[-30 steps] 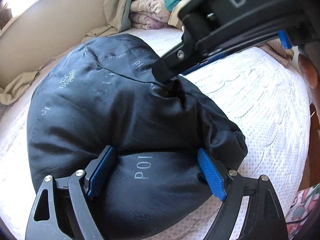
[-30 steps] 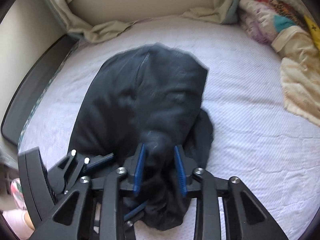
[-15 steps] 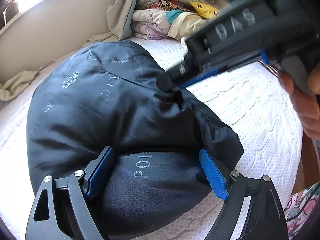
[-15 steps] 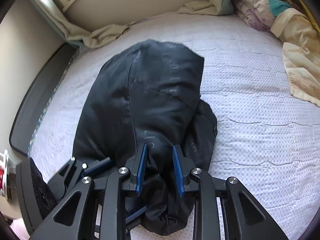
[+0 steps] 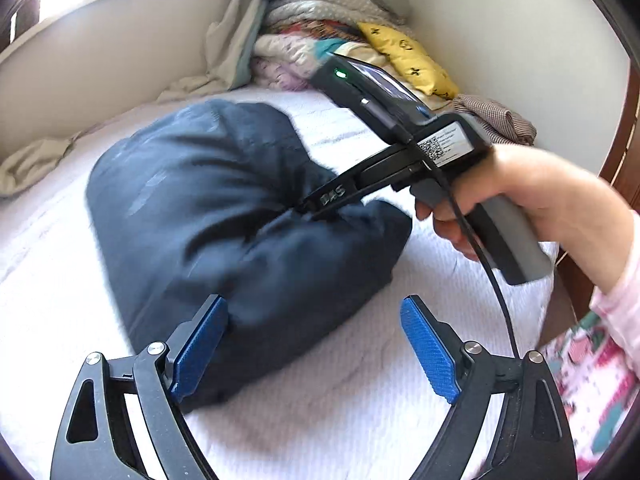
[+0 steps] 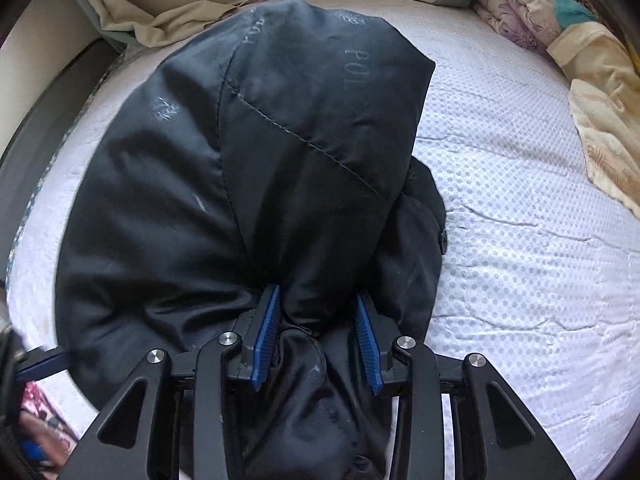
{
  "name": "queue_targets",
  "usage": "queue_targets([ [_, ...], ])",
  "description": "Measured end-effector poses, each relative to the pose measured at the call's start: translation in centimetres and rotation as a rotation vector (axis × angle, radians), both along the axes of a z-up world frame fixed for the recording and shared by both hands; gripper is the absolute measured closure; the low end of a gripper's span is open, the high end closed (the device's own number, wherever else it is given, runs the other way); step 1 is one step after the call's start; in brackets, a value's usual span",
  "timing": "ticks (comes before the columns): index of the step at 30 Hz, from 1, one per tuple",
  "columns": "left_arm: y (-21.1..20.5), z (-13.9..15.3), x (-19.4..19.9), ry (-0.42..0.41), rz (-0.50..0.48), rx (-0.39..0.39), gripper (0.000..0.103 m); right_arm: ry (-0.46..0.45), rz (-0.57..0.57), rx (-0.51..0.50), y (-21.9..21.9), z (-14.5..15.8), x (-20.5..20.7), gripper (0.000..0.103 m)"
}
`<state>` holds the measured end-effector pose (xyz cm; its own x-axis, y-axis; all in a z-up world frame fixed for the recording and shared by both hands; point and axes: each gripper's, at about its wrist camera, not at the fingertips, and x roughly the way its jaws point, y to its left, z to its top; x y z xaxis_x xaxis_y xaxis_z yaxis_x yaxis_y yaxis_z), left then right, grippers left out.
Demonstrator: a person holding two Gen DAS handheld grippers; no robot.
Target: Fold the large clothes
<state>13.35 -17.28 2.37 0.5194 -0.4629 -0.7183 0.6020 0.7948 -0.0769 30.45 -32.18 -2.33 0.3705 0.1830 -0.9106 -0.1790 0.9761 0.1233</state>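
A dark navy padded jacket (image 5: 224,208) lies bunched on the white quilted bed (image 5: 360,408); its lining with faint printed letters faces up in the right wrist view (image 6: 280,152). My left gripper (image 5: 316,348) is open and empty, just off the jacket's near edge, its left pad touching the fabric. My right gripper (image 6: 316,336) is shut on a thick fold of the jacket. It also shows in the left wrist view (image 5: 320,204), biting into the jacket's right side, held by a hand.
A pile of folded blankets and clothes (image 5: 332,40) sits at the bed's far right corner, also in the right wrist view (image 6: 560,20). A beige sheet (image 6: 180,20) is crumpled along the curved headboard. A brown checked cloth (image 5: 500,120) lies by the wall.
My left gripper has pulled back off the jacket and now stands over bare bed. My right gripper, still clamped on the fold, has pushed the jacket toward the headboard.
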Motion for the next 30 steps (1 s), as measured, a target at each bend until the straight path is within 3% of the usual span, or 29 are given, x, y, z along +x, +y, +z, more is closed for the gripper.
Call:
queue_targets([
  [7, 8.7, -0.9, 1.0, 0.075, 0.191, -0.031, 0.012, -0.067, -0.088, 0.000, 0.6, -0.9, -0.4, 0.069],
  [9, 11.5, -1.1, 1.2, 0.123, 0.250, -0.076, 0.012, -0.076, -0.129, 0.022, 0.2, -0.1, -0.9, 0.060],
  [11, 13.6, -0.8, 1.0, 0.134, 0.287, -0.090, 0.012, -0.092, -0.170, 0.064, -0.7, 1.2, -1.7, 0.039],
  [12, 14.5, -0.5, 0.9, 0.127, 0.298, -0.087, 0.012, -0.086, -0.176, 0.100, -1.1, 1.7, -2.0, 0.035],
  [14, 16.0, 0.3, 1.1, 0.099, 0.307, -0.079, 0.011, -0.066, -0.198, 0.219, -2.3, 3.8, -3.1, 0.026],
  [17, 17.6, 1.6, 1.4, 0.059, 0.314, -0.079, 0.006, -0.131, -0.232, 0.382, -4.2, 7.8, -5.3, 0.012],
  [23, 19.4, 4.0, 3.7, 0.066, 0.314, -0.179, 0.001, -0.294, -0.285, 0.500, -8.7, 11.2, -8.7, 0.009],
  [26, 19.3, 4.1, 5.9, 0.110, 0.303, -0.227, 0.001, -0.294, -0.347, 0.513, -10.1, 10.4, -8.1, 0.009],
  [30, 19.0, 3.7, 8.4, 0.148, 0.294, -0.262, 0.001, -0.286, -0.291, 0.508, -9.4, 10.7, -6.7, 0.009],
])
